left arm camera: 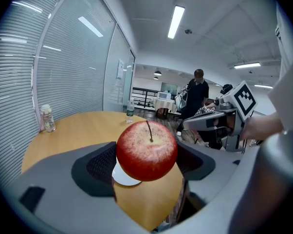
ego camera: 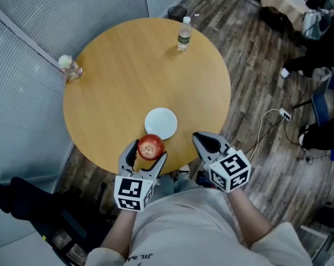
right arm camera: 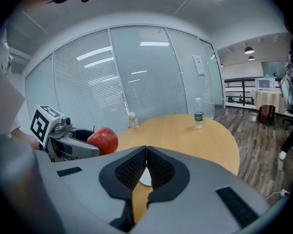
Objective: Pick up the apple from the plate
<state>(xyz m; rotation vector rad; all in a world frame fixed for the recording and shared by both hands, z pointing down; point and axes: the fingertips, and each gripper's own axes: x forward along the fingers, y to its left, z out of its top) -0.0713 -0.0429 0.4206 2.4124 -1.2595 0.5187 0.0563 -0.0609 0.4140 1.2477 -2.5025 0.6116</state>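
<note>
Left gripper [ego camera: 147, 153], closest to us at the near rim of the bench [ego camera: 117, 82]: jaws clamped on the apple [ego camera: 151, 147], one pad on either side, stem pointing up. From the left gripper view we note that the apple is red with a paler patch around the stem, and that it is held off the plate [ego camera: 161, 123]. We record the white plate lying bare on the bench, just beyond the apple. Right gripper [ego camera: 199, 139]: jaws pressed together with nothing between them, tips at the near rim to the right of the plate, apart from the left gripper. We log a capped water bottle [ego camera: 183, 35] upright near the far edge and a small jar [ego camera: 70, 66] at the left edge, both well apart from the plate. Wood-plank floor [ego camera: 250, 65] surrounds the bench.
</note>
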